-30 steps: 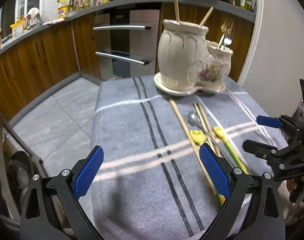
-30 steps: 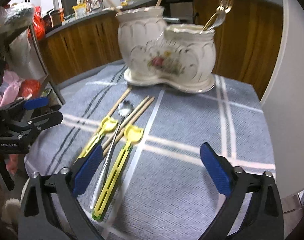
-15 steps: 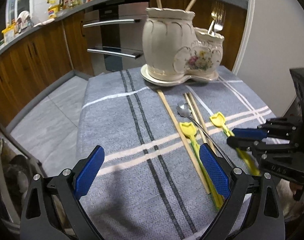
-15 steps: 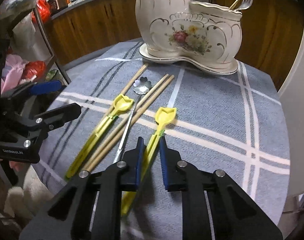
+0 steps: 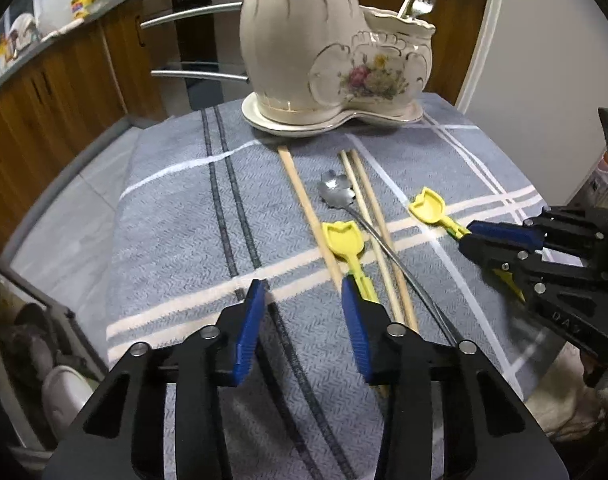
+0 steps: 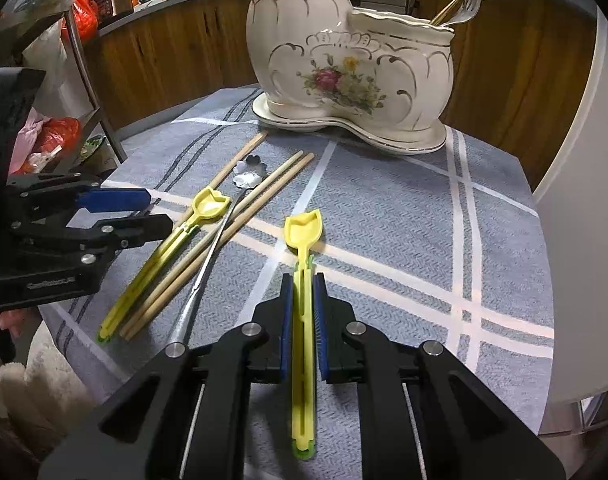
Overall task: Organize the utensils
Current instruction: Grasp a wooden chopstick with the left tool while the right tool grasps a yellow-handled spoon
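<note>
Yellow spoon w/ handle clamped in right tool.

Dim indoor light, sharp centre, dark vignetted corners, strong fisheye bending.

Striped tablecloth, chopsticks, ceramic holder

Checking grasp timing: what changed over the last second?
The right gripper closed onto one yellow spoon. The left gripper moved in toward the other yellow spoon, its jaws closing but not yet gripping. Chopsticks, metal spoon and ceramic holder stayed put.
</note>
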The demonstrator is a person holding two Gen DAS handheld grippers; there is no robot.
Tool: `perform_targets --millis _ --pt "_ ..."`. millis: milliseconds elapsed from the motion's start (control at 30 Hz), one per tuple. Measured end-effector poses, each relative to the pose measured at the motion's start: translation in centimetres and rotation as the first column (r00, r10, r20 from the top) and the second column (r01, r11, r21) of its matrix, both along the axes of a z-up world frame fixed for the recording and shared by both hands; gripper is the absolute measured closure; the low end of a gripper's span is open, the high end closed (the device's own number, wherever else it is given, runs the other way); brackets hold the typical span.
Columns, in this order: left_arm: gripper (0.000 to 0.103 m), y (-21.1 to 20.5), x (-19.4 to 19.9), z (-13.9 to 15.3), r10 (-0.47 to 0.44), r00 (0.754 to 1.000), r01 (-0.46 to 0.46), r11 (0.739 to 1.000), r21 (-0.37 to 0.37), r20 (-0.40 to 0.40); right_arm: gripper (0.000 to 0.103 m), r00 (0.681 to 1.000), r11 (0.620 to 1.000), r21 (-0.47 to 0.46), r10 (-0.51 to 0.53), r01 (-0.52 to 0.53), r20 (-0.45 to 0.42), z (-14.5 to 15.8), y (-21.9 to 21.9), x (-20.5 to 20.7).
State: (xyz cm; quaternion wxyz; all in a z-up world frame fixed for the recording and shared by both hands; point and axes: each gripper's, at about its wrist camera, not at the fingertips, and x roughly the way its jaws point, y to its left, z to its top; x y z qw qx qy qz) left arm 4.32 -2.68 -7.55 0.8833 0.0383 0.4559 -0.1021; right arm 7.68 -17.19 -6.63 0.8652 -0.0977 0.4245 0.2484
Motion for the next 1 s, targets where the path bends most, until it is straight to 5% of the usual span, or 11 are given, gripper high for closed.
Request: perform_targets --millis 267,333,367,400,667,1000 --pt "0.065 -1.2 1.5 -0.2 0.008 1.000 -0.008 0.999 0.039 -0.005 0.093 1.000 1.000 0.017 -0.008 0.008 0.000 0.0 -0.5 0.1" --pt "0.079 -1.3 2.0 -0.2 0.018 1.000 -0.018 0.998 0.056 0.004 0.093 1.000 1.000 0.021 -0.010 0.010 -0.003 -0.1 -0.5 0.2" --pt "0.094 -1.2 2.3 -0.2 0.018 1.000 -0.018 0.998 0.060 0.006 0.093 1.000 1.000 0.022 -0.008 0.008 -0.002 -0.1 -0.5 0.2" --pt "0.096 -1.1 2.4 -0.1 0.014 1.000 -0.014 0.998 0.061 0.004 0.093 1.000 1.000 0.022 -0.005 0.005 -0.001 -0.1 -0.5 0.1" --pt "0.096 0.9 0.6 0.3 -0.096 0.992 0.102 0.992 0.072 -0.078 0.093 0.999 0.999 0.007 0.047 -0.047 -0.028 -0.1 -0.8 0.1" --pt "0.083 0.6 1.6 0.0 -0.035 0.999 0.038 0.991 0.126 -0.029 0.083 0.998 0.998 -0.038 0.043 -0.045 -0.046 -0.1 0.1 0.9"
